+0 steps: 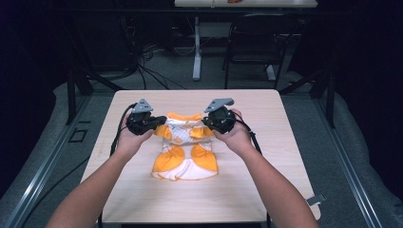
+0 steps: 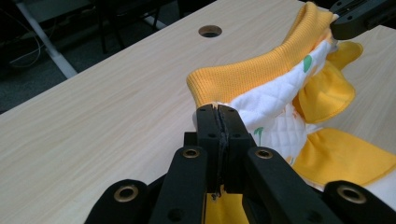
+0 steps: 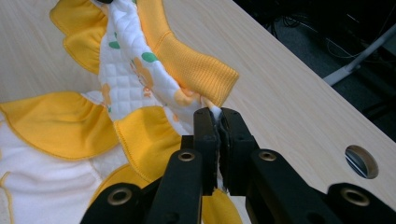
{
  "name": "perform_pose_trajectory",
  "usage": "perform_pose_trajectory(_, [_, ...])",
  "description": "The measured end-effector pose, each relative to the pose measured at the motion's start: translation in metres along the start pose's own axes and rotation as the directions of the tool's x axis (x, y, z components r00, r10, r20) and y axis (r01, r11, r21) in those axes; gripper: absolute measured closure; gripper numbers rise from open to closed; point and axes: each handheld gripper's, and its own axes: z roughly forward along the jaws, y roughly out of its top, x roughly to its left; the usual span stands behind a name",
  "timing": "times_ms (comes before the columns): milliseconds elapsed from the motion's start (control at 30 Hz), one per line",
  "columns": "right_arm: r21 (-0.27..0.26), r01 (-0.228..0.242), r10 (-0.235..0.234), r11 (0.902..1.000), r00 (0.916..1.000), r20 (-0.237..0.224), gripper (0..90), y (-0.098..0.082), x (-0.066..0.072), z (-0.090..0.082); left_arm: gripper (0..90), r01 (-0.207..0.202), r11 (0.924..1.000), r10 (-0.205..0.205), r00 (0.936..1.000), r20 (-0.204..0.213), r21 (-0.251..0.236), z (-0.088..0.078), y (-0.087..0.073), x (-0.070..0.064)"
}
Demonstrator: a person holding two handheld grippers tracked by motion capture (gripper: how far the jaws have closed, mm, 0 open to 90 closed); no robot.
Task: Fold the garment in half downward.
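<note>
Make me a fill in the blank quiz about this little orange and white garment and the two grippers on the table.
1. Both grippers are shut on the ____.
2. The garment lies on a ____ table.
3. The left gripper pinches the garment's ____ quilted fabric.
4. The ribbed band is ____ in colour.

Missing words: garment; wooden; white; orange

Left forearm: bare, enters from the bottom left, angled up and inward over the surface.
Left hand: wrapped around the black left hand-held gripper, grey three-cornered plate on top.
Left jaws: pressed together, thin fabric edge pinched between them.
Right forearm: bare, enters from the bottom right, angled inward.
Right hand: wrapped around the black right hand-held gripper.
Right jaws: closed on white fabric.
Grippers: level, facing each other, apart.
</note>
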Motion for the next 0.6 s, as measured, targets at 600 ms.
perform_pose_trajectory(600, [0.035, 0.014, -0.012, 0.9993, 0.9985, -0.054, 85.7, -0.032, 0.027, 0.006, 88.7, 0.004, 0.9996, -0.005, 0.9992, 0.041, 0.027, 0.003, -0.043, -0.02])
